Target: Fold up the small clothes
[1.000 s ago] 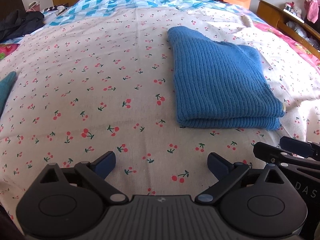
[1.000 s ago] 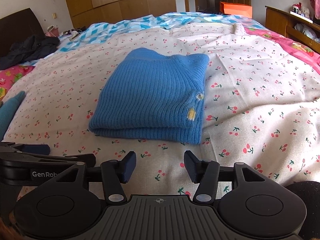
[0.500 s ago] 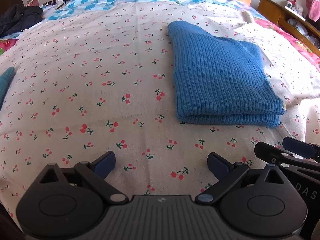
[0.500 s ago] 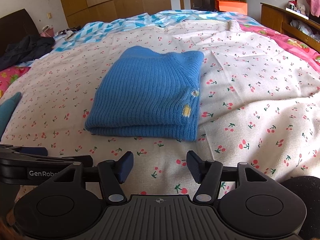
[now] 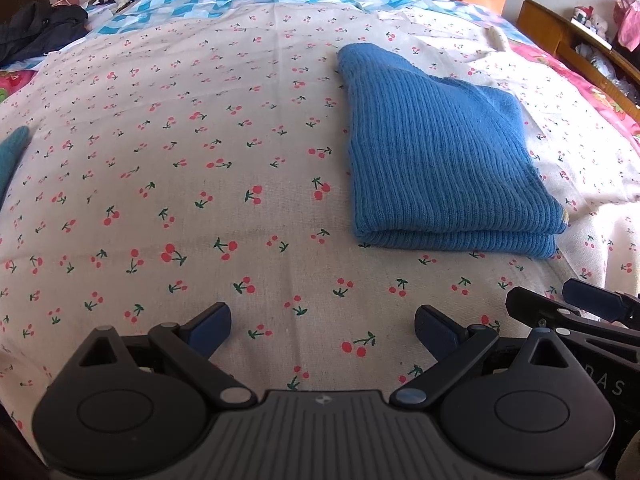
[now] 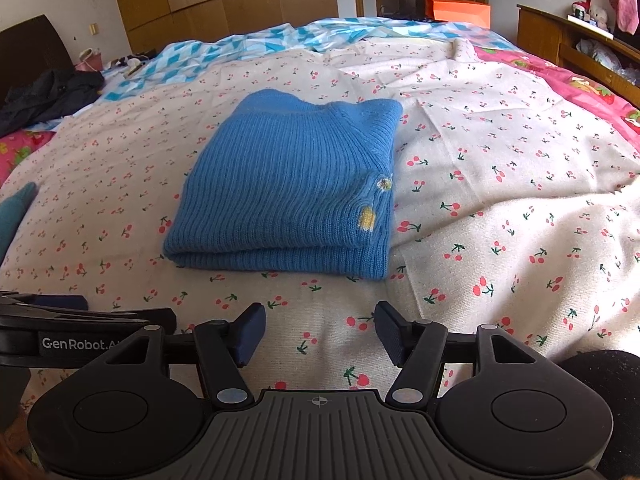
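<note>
A blue ribbed knit sweater (image 5: 436, 160) lies folded flat on the cherry-print bedsheet (image 5: 200, 168). It also shows in the right wrist view (image 6: 292, 196), with small yellow marks on its right edge. My left gripper (image 5: 322, 326) is open and empty, low over the sheet, near and left of the sweater's front edge. My right gripper (image 6: 320, 330) is open and empty, a short way in front of the sweater's folded edge. The right gripper's fingers (image 5: 592, 304) show at the right of the left wrist view.
A teal cloth (image 6: 14, 212) lies at the sheet's left edge. A dark garment (image 6: 48, 96) sits at the far left. A blue-white quilt (image 6: 280, 40) covers the far end. A wooden cabinet (image 6: 580, 44) stands on the right, an orange box (image 6: 458, 10) behind.
Both grippers have tilted and drawn back slightly, so the sweater sits a little farther off in both views. The sweater has not moved. The jaws stay open.
</note>
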Demonstrator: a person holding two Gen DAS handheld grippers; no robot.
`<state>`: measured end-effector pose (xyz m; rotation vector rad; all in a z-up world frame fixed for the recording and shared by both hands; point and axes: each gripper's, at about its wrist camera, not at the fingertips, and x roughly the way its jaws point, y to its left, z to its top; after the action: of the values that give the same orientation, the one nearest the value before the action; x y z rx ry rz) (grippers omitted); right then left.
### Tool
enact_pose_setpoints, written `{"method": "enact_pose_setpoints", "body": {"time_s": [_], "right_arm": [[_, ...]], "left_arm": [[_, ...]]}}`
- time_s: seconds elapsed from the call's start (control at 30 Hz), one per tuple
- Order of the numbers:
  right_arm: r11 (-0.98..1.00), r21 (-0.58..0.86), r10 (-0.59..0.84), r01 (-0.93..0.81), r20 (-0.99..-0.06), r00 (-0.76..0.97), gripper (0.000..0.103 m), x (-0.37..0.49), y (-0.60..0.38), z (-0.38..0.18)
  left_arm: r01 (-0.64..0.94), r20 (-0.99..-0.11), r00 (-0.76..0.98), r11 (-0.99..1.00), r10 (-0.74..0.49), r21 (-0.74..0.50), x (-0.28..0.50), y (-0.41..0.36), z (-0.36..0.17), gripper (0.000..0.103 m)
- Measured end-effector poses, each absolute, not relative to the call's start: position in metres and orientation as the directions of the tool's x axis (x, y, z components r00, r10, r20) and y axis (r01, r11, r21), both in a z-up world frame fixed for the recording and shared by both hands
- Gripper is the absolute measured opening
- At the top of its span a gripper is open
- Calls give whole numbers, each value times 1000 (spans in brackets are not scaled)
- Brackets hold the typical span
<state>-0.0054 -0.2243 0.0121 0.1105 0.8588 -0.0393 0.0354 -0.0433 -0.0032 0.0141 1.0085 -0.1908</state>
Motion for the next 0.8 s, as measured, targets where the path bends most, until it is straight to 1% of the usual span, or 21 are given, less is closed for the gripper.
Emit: {"method": "enact_pose_setpoints", "body": {"time_s": [0.8], "right_arm": [[993, 80, 6, 86, -767, 642, 62, -5, -226, 11]], "left_arm": [[159, -848, 506, 983, -158, -88, 36, -42, -6, 103]]}}
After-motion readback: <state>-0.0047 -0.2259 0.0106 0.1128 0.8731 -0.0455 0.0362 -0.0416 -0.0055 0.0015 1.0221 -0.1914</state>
